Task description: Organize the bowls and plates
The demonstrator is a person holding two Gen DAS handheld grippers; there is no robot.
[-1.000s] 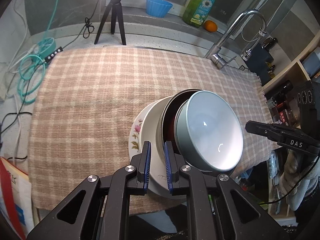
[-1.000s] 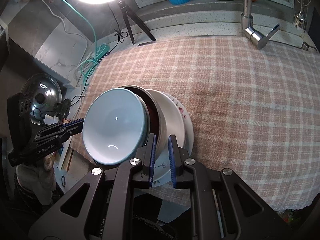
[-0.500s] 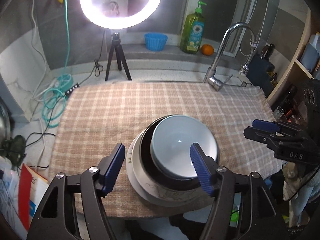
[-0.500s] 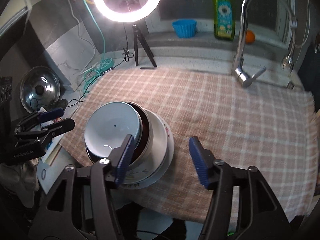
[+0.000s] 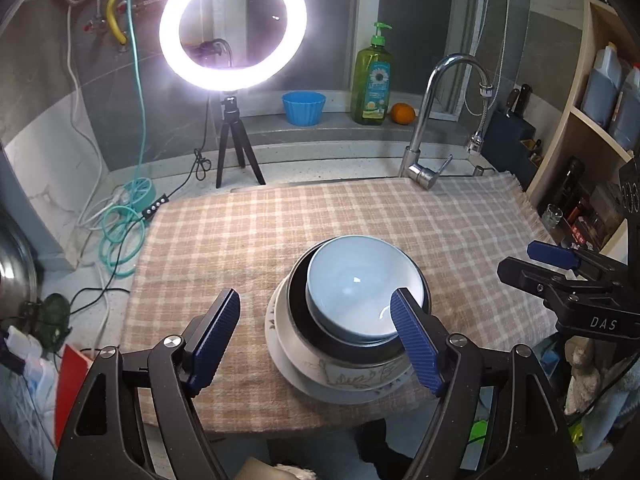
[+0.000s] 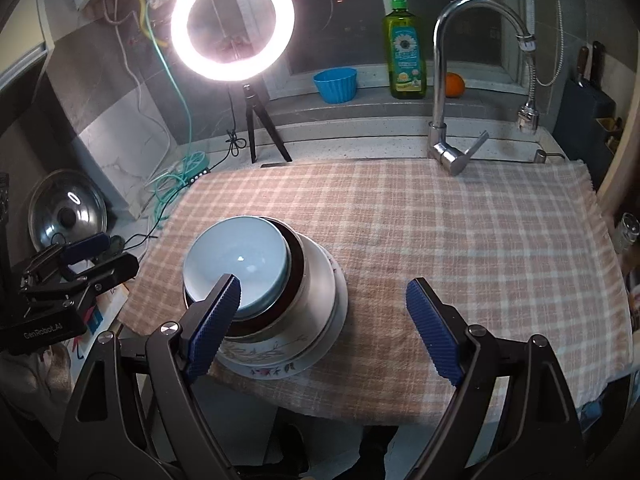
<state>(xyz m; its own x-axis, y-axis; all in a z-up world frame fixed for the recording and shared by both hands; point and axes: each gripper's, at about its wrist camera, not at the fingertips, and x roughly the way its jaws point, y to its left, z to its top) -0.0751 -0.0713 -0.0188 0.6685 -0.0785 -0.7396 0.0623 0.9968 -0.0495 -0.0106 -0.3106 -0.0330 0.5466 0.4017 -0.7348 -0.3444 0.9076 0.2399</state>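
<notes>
Kitchen counter (image 5: 280, 168), speckled and pale, runs under a checked cloth (image 5: 320, 220) that covers most of it and hangs over the near edge. On the cloth near that edge sits the stack: a light blue bowl (image 5: 362, 284) nested in a dark bowl (image 5: 298, 292), which sits in a white bowl (image 6: 320, 280), all on a floral plate (image 5: 348, 384).

Much of the stack is hard to read. Only a rim sliver of the dark bowl shows, and the white bowl's wall is mostly covered by the ones above. The plate's pattern shows only along its near rim. Past the cloth's near edge everything falls into darkness. A ring light (image 5: 234, 24) on its tripod glares out the wall behind it, and a faucet (image 6: 452, 80) rises at the back.

Left hand-held gripper (image 5: 320, 340) points steeply down at the stack, its jaws opening, wide apart, with nothing pressed between them; one pad overlaps the blue bowl's rim in view without clear contact. Right hand-held gripper (image 6: 332, 320) tilts down likewise, jaws opening and spread wide over bare cloth beside the stack, gripping nothing. No hands show; each tool appears in the other's view at the frame edge.
</notes>
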